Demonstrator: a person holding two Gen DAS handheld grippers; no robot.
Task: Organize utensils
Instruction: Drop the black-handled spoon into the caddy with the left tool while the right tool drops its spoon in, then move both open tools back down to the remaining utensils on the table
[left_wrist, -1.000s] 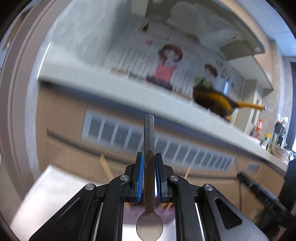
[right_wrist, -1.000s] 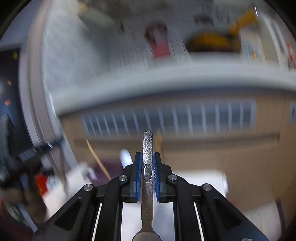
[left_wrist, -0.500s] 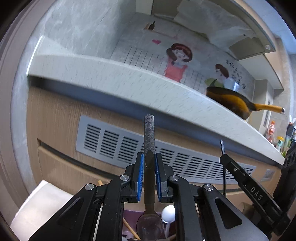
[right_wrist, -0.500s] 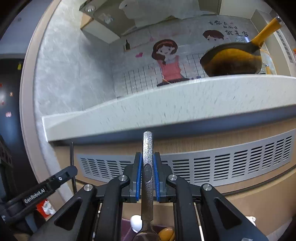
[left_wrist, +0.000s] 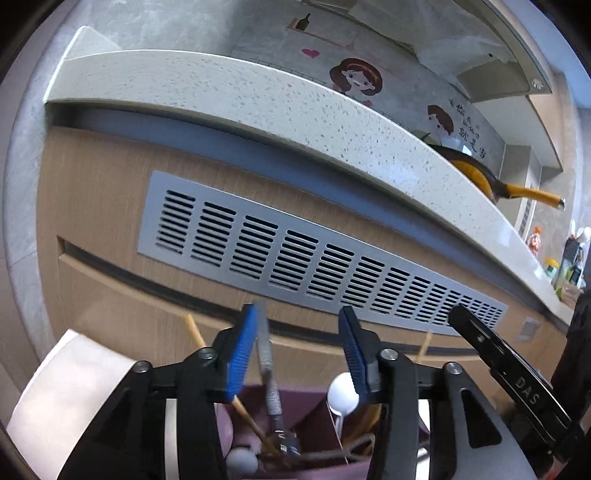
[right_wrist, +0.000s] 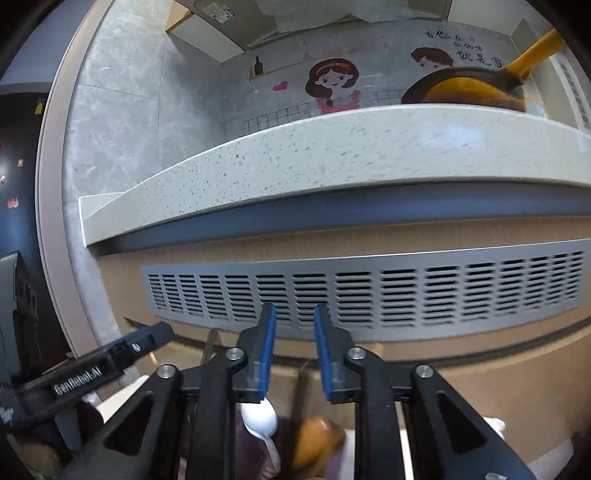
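Purple plastic is showing below both grippers: a utensil holder (left_wrist: 314, 410) with a divider is sitting under them, in front of a wooden cabinet face with a grey vent grille (left_wrist: 314, 266). The left gripper (left_wrist: 298, 345) is hanging over the holder with its jaws spread wide, and a metal utensil with a textured handle (left_wrist: 266, 365) is standing loose in the holder, its upper end leaning against the left blue pad while the other pad is well clear of it. Chopsticks (left_wrist: 221, 373), a white spoon (left_wrist: 343, 397) and wooden-handled pieces are crowding the holder's compartments around it. The right gripper (right_wrist: 294, 352) is also hanging above the holder with its jaws parted and nothing between the pads. Below it in the right wrist view a white spoon (right_wrist: 259, 419) and a blurred wooden spoon bowl (right_wrist: 317, 441) are poking up from the purple holder (right_wrist: 255, 454), and a thin blurred handle (right_wrist: 299, 387) is showing just under the gap. A speckled countertop (right_wrist: 332, 155) is running overhead, bearing a yellow pan (right_wrist: 469, 88).
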